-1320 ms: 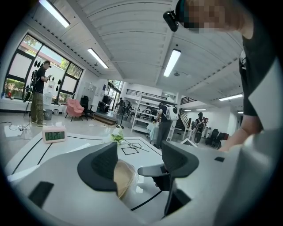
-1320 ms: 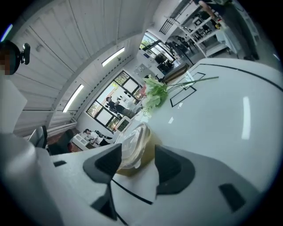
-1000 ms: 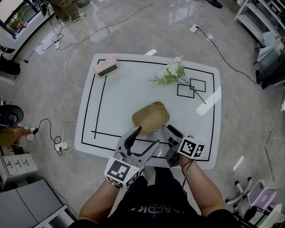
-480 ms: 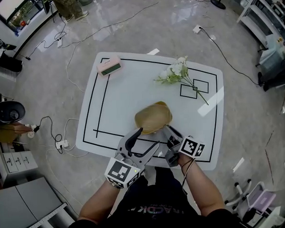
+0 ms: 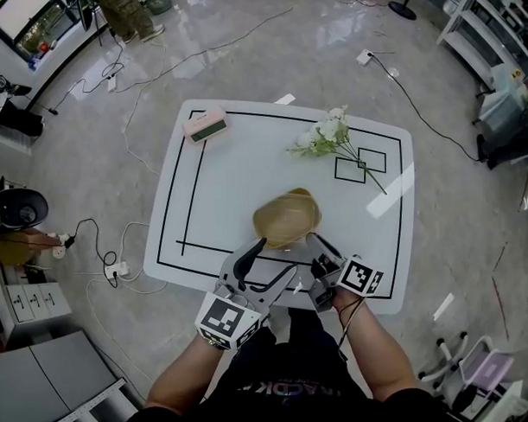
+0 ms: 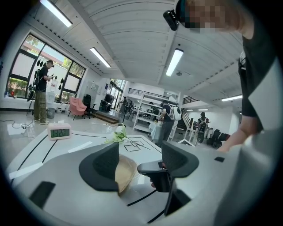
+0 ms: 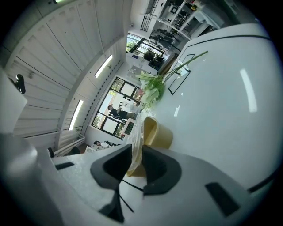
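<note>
Tan bowl [image 5: 286, 221] rim pinched by right gripper [image 7: 136, 155] | left gripper [image 6: 139, 153] agape

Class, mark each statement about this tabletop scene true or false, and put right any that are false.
1. The right gripper is closed on the clear plastic at the rim of the yellow bowl. True.
2. The left gripper is shut tight. False: its fingers stand apart, with the bowl beside one of them.
3. The pink clock stands near the far left corner of the table. True.
4. The white flowers lie inside the bowl. False: they lie on the table beyond it, by the small black squares.
</note>
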Tool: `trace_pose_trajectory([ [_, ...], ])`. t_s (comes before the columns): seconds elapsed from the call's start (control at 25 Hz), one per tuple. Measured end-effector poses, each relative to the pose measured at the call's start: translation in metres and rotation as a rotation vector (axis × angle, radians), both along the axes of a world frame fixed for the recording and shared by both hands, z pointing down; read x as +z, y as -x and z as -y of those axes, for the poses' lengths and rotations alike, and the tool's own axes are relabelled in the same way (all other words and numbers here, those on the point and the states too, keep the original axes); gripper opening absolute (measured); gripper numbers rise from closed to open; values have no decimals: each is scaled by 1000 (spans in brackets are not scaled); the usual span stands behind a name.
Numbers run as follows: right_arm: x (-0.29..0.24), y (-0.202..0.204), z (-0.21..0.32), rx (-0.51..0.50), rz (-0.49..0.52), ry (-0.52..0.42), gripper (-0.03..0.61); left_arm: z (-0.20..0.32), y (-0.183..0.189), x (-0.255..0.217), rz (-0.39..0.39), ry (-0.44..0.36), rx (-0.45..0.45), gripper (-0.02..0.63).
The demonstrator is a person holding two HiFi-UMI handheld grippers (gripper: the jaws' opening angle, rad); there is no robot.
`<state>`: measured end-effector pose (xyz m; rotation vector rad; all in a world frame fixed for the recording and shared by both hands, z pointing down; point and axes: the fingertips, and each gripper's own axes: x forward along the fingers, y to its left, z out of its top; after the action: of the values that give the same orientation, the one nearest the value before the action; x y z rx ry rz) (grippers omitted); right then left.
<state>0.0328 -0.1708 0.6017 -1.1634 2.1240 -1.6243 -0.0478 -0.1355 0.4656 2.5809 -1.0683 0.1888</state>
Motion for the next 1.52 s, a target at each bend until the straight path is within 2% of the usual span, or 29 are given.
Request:
trace_pose_trajectory([
  [0.4,-44,11,-2,-33,7,-144,41,-8,13,-13,-4,-22,-3,293],
  [0.72,-90,29,-4,-80,-86,-329,35,-20,27,-26,-4,-64,-2,254],
  [0.8,-105,32,-6,-90,-124,-379,35,-23,31,-30,-4,-74,1,238],
  [0.96,-137,38,-12,-100,-214,-498,35,-31,40,-40,-7,-100,1,162],
  [1.2,-182,45,-25,-92,-304,-624,35,-44,57,-53,-9,-132,-15,11],
  [1.52,-232,54,-59,-45,-444,-759,35,-62,75,-67,-13,-156,10,3],
])
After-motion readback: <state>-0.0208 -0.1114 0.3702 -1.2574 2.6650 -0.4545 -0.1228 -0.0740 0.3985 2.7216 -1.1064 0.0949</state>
